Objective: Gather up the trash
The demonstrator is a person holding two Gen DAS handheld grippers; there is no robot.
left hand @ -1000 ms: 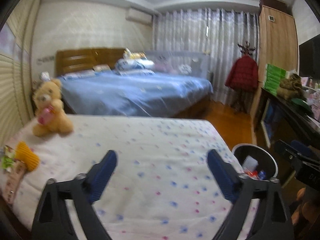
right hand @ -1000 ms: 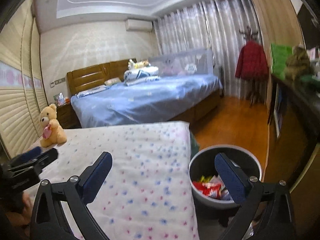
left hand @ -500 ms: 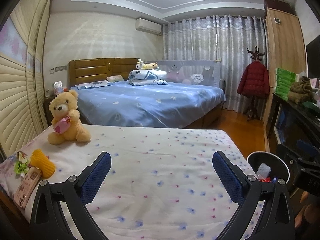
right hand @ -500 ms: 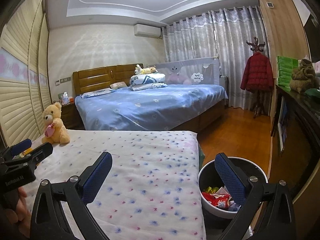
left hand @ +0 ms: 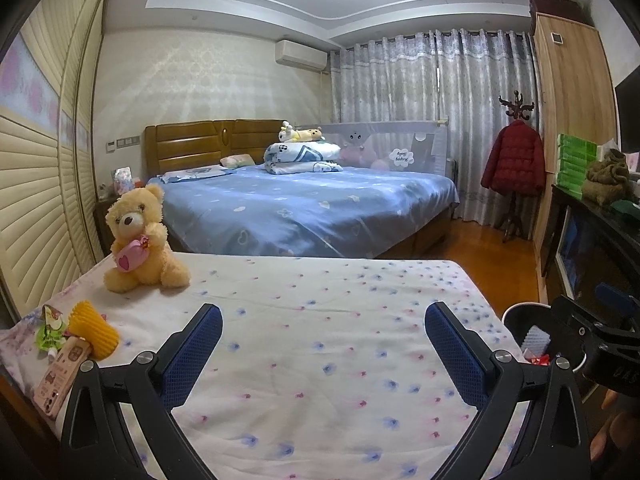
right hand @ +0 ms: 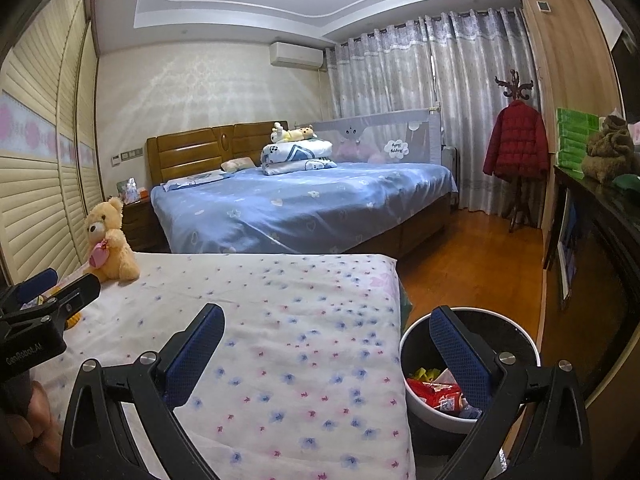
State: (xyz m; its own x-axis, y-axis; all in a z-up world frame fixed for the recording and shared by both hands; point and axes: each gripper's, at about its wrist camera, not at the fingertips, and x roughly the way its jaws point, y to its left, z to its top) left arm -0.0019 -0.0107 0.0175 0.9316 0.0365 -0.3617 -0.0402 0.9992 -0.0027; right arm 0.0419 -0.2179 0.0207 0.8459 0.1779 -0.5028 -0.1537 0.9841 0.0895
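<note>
My left gripper (left hand: pixel 324 340) is open and empty above the white flowered bedspread (left hand: pixel 320 320). My right gripper (right hand: pixel 326 342) is open and empty at the bed's right edge, over the trash bin (right hand: pixel 516 340). The round bin holds red and yellow wrappers (right hand: pixel 434 390); it also shows in the left wrist view (left hand: pixel 520 316). A green snack wrapper (left hand: pixel 48 330), a yellow mesh fruit sleeve (left hand: pixel 94 334) and a pink phone (left hand: pixel 60 376) lie at the bed's left edge.
A tan teddy bear (left hand: pixel 138 240) sits at the bed's far left. A blue bed (left hand: pixel 312 204) stands behind. Wooden floor (right hand: pixel 472 256) runs on the right past a dark cabinet (right hand: pixel 600 232). Slatted wardrobe doors (left hand: pixel 36 200) line the left.
Both grippers have tilted up and pulled back from the bin side; the view now shows more of the room and ceiling. Both stay open and empty.
</note>
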